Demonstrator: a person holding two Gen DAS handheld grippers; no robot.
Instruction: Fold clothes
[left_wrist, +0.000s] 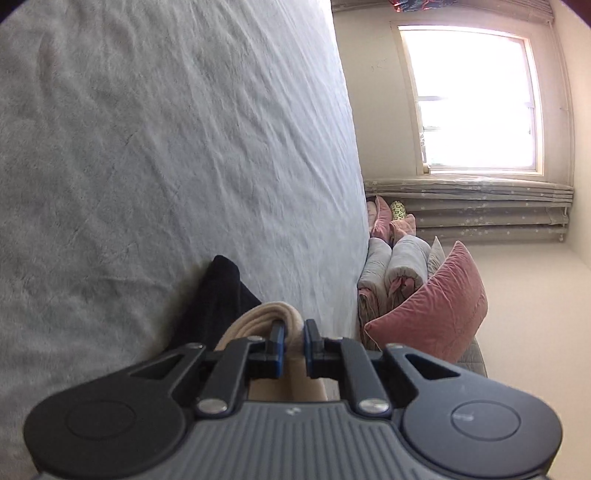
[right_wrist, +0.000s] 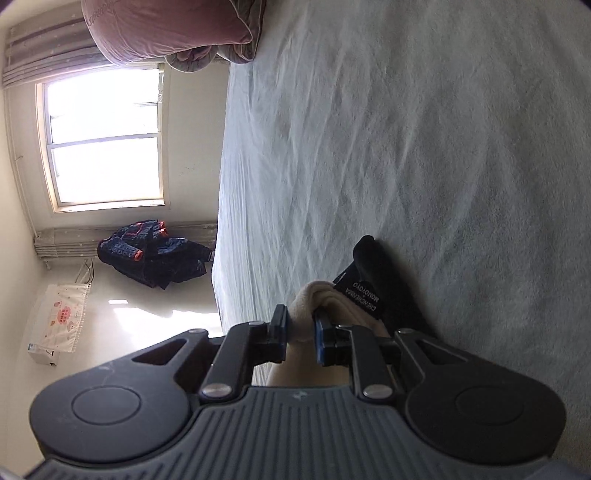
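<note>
both grippers, left gripper (left_wrist: 293, 345) and right gripper (right_wrist: 300, 338), have jaws pinched narrow on a cream garment (left_wrist: 258, 317), dark cloth (right_wrist: 384, 291) bunched behind it over the bed (left_wrist: 166, 147). looks soft, light and floppy, so i'd grab edges or corners.

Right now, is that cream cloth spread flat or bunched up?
Bunched up: the cream cloth sits in rolled folds, pinched by the left claw and the right claw.
</note>
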